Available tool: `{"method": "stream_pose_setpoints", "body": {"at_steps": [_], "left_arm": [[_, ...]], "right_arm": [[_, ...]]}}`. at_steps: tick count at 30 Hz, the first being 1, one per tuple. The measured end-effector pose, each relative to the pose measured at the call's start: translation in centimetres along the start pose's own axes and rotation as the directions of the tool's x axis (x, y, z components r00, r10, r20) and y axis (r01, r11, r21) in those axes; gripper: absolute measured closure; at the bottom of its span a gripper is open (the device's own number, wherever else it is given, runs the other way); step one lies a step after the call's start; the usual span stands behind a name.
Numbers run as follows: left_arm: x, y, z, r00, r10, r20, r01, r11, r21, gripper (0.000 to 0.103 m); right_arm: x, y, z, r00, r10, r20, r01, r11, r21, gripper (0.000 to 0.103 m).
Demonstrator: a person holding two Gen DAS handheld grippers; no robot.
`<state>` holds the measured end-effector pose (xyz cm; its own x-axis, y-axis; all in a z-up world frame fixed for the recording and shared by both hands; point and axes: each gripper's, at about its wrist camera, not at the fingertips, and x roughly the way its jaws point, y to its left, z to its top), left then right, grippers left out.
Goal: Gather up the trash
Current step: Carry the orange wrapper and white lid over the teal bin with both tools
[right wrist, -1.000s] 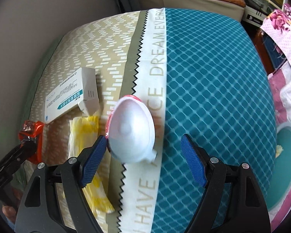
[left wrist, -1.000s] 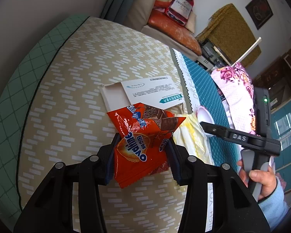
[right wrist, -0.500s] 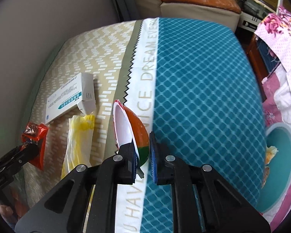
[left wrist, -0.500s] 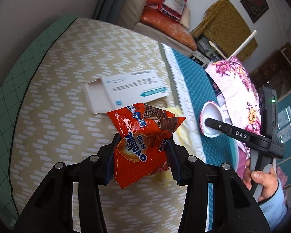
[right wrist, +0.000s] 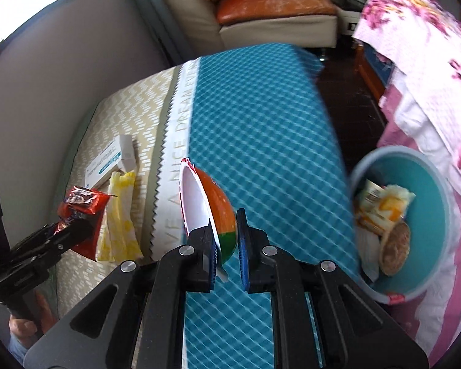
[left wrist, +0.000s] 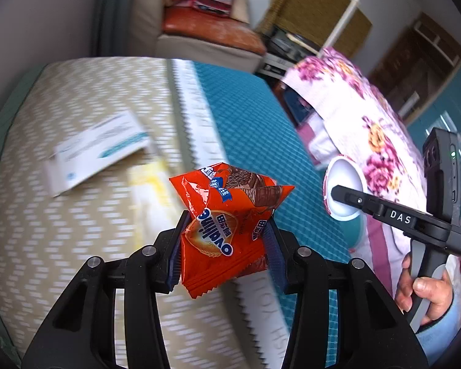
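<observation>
Your left gripper [left wrist: 224, 249] clamps the orange snack wrapper [left wrist: 227, 218]; your right gripper [right wrist: 226, 246] pinches the small cup [right wrist: 212, 206] by its rim. Carry both over the teal bin [right wrist: 430, 203] (already holding trash) before you let go.

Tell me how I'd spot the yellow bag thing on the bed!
Find the bed, half teal and half beige with white dashes. On the beige half lies a white box with a teal stripe. The yellow bag lies flat just below that box, touching its edge, near the white zigzag strip. It is the only crinkly yellow-and-clear plastic wrapper there; the orange snack packet beside it is held in a gripper.
</observation>
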<state>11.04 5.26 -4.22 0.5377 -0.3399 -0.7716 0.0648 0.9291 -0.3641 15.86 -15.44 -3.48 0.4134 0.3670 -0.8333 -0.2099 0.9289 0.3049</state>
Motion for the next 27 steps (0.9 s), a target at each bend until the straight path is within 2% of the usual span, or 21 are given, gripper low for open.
{"method": "stream_pose_setpoints", "body": {"at_steps": [7,16,27], "left_arm": [[2.0,-5.9,-0.1,0.999,-0.020,-0.037,0.023,0.994,0.104,0.056],[5.4,-12.5,-0.3,0.995,-0.028,-0.091,0.046,0.978,0.202,0.056],[9.3,-19.2,-1.4,0.986,-0.020,-0.165,0.070,0.950,0.305,0.056]], "right_arm": [[-3.3,-5.1,-1.5,0.998,-0.001,0.070,-0.005,0.996,0.091,0.092],[-5.7,-10.2,-3.0,0.992,-0.023,0.126,0.000,0.983,0.181,0.092],[-7.8,-18.1,-5.9,0.984,-0.067,0.163,0.007,0.938,0.346,0.092]]}}
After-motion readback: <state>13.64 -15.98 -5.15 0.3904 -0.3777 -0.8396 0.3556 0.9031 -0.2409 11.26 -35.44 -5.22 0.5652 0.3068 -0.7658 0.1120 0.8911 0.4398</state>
